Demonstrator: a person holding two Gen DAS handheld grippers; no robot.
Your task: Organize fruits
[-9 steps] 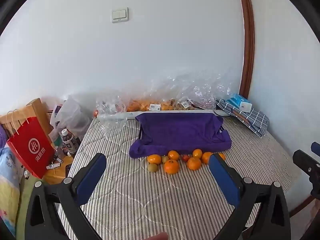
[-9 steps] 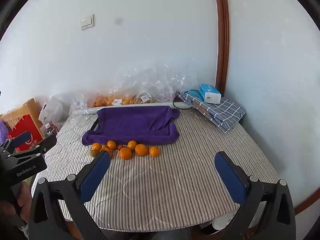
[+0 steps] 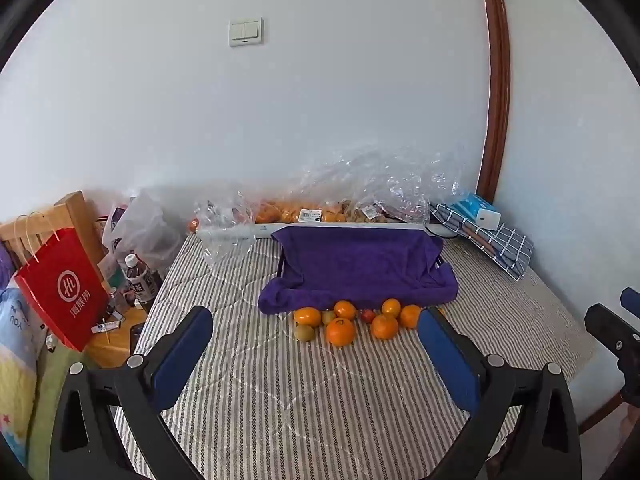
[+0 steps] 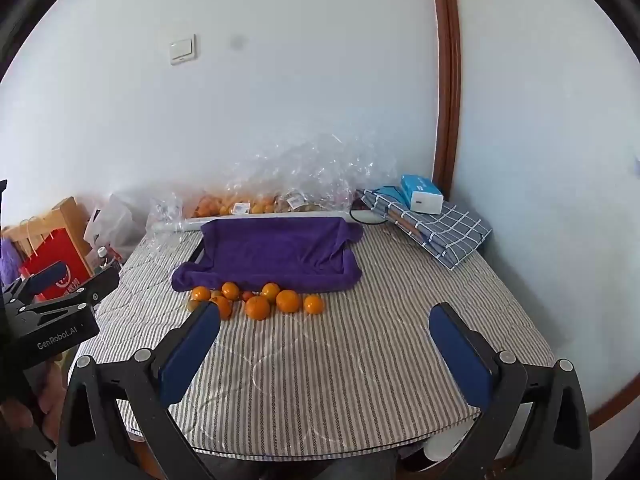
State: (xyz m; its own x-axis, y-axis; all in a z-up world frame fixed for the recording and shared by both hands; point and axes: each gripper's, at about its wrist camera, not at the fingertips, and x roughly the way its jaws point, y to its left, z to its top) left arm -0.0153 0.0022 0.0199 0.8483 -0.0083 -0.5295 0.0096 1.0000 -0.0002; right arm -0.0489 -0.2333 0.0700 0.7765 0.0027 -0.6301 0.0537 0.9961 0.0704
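Note:
Several oranges (image 3: 340, 331) (image 4: 257, 307), a green-brown kiwi (image 3: 305, 332) and a small red fruit (image 3: 368, 315) lie in a loose cluster on the striped tablecloth (image 3: 320, 392) (image 4: 340, 360), just in front of a purple towel (image 3: 360, 268) (image 4: 276, 254) draped over a tray. My left gripper (image 3: 316, 354) is open and empty, held above the table short of the fruit. My right gripper (image 4: 326, 346) is open and empty, to the right of the cluster. The left gripper also shows in the right wrist view (image 4: 64, 292).
Clear plastic bags with more fruit (image 3: 320, 214) (image 4: 248, 204) lie along the wall behind the towel. A folded checked cloth (image 3: 492, 240) (image 4: 444, 224) with a blue box (image 4: 422, 194) sits at the back right. A red paper bag (image 3: 64, 288), bottles and a chair stand left of the table.
Both grippers have shifted only slightly; the fruit and towel have not moved.

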